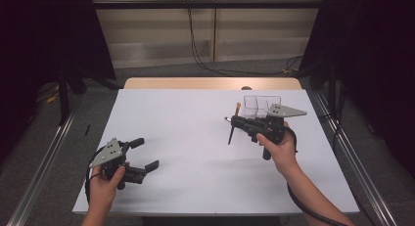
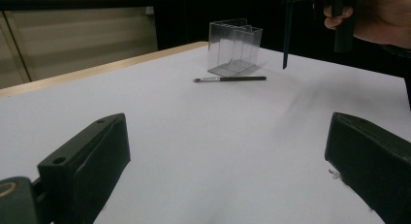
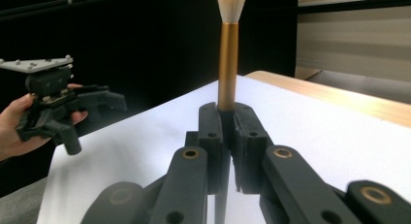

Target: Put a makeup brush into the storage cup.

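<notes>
The right tongs (image 3: 227,136) are clamping a makeup brush (image 3: 228,64) by its handle, jaws pressed tight on it, with the pale bristle tip standing up above the gold ferrule and the dark handle hanging below. From the high view the brush (image 1: 232,130) is hanging in the air just in front of the clear plastic organizer (image 1: 262,104), which is standing at the far right of the white desk (image 1: 195,138). A second, thinner brush (image 2: 230,79) is lying flat on the desk right beside the organizer's near wall. The left tongs (image 1: 142,155) are sitting well away from the organizer, at the near left, jaws spread wide and holding nothing. This looks like the carrying step: the brush is picked up and heading for the organizer. Next, I reckon, the right hand needs to bring the brush over one of the organizer's slots, keep it upright, lower the handle end in, and only then loosen the grip, since a tilted brush could catch the rim or tip the light box.
</notes>
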A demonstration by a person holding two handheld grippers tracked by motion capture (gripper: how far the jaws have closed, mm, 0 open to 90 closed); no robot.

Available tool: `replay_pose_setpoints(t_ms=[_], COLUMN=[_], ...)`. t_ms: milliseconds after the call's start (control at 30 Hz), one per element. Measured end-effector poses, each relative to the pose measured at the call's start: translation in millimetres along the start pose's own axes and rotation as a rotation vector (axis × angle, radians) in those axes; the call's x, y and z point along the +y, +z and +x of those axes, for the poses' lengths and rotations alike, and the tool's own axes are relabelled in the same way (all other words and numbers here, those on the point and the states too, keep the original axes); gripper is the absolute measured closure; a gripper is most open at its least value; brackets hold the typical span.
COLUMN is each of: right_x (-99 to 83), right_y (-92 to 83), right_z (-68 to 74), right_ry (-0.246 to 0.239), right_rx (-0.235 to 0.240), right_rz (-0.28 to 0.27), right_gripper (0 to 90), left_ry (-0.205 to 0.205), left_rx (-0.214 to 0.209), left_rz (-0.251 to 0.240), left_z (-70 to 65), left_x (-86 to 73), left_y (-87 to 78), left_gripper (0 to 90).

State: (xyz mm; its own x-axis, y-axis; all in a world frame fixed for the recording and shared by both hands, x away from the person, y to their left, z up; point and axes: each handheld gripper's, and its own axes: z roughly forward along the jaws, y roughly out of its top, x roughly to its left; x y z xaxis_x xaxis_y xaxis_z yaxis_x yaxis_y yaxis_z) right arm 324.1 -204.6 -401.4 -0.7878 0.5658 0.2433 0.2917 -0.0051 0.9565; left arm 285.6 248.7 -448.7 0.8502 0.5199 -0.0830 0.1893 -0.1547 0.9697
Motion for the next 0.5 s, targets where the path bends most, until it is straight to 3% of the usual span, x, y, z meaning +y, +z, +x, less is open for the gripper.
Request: replay_pose_setpoints(t_ms=[333, 500], right_x=[18.8, 25.2], right_y=[5.8, 7.2], right_z=[-11.3, -19.2], right_ry=[-0.034, -0.028], right_rx=[-0.035, -0.053], right_rz=[0.01, 0.003], right_gripper=[83.8, 83.8], left_ry=[0.015, 0.014], left_rx=[-0.008, -0.011], left_rz=[0.009, 0.013], left_z=[-1.2, -2.0], left_x=[-0.1, -0.3], left_y=[-0.6, 0.5], left_gripper=[2.4, 2.5])
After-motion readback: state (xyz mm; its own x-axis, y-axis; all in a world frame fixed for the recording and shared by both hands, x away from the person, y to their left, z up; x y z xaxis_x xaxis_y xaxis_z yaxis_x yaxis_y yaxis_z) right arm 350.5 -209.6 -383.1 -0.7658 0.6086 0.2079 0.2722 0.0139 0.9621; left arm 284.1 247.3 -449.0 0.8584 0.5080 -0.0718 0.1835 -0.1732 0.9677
